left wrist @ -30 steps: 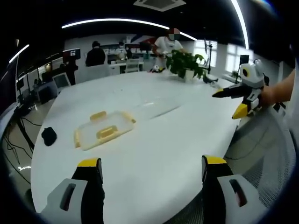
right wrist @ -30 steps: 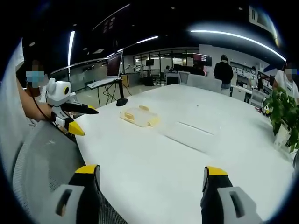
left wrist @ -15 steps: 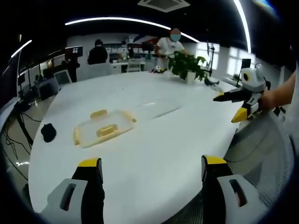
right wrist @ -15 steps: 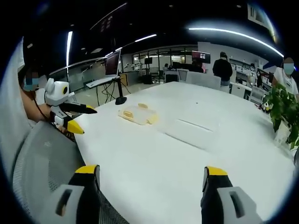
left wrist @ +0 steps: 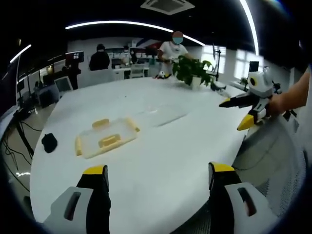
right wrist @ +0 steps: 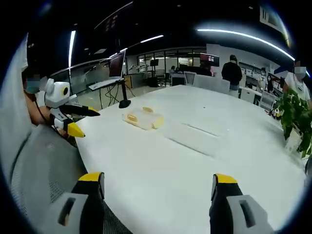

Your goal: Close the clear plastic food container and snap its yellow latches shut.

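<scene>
1. Left gripper view: small black object (left wrist: pixel 49 142) at the table's (left wrist: pixel 161 161) far-left edge; clear container base (left wrist: pixel 106 138) with yellow latches left of centre; flat clear lid (left wrist: pixel 163 115) just beyond; potted plant (left wrist: pixel 193 71) at the far edge.
2. Left gripper (left wrist: pixel 155 204): jaws wide apart, empty, above the near edge.
3. Right gripper (right wrist: pixel 157 207): jaws wide apart, empty; bare tabletop lies between it and the container base (right wrist: pixel 143 118).
4. Right gripper view: monitor (right wrist: pixel 118 68) on a stand beyond the left edge.
</scene>
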A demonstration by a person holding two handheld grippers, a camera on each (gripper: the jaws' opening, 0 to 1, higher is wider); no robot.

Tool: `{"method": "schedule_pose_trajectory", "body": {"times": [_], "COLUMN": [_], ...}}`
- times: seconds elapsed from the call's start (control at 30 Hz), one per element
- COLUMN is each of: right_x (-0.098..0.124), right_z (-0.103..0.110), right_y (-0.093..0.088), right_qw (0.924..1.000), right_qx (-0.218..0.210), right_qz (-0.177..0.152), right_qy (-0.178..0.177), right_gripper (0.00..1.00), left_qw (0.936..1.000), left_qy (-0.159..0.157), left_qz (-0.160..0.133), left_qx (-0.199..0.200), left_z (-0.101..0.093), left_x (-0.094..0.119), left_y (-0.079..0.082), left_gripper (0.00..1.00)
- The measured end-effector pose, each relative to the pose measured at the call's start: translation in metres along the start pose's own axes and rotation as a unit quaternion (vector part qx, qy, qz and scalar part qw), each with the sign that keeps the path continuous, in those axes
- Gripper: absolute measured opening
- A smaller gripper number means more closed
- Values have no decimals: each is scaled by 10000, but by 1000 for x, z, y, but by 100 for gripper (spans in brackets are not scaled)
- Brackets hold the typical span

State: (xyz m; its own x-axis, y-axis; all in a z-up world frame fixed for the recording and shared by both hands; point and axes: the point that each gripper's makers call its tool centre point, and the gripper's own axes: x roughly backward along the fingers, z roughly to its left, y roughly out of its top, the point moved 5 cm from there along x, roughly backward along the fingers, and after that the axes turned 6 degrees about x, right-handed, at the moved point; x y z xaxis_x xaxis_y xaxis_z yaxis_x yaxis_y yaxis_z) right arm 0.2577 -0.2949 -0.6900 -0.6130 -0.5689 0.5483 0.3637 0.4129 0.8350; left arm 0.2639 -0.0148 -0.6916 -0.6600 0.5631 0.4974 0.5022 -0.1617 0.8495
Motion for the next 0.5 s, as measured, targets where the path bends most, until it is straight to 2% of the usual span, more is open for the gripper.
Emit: {"method": "schedule_pose_trajectory", "body": {"times": [0.23,0.43,0.5], "right_x": [-2,-10,-16], "right_z": [3,3,5], "right_y": [5,12,18], "right_qw": [9999,9997,9995], "right_qx": [113,188,264], "right_qz": [36,40,0], "right_qy": [40,136,187], "right_gripper": [91,90,89], "left_qw": [9999,9999,9999], "left_qy": [-122,-122,-101], "left_qz": [31,33,57], "left_qx": [-27,49,-80], "left_z": [-4,1,4], "left_x": [-1,-1,0], "left_y": [1,1,1], "left_gripper": [82,82,82]}}
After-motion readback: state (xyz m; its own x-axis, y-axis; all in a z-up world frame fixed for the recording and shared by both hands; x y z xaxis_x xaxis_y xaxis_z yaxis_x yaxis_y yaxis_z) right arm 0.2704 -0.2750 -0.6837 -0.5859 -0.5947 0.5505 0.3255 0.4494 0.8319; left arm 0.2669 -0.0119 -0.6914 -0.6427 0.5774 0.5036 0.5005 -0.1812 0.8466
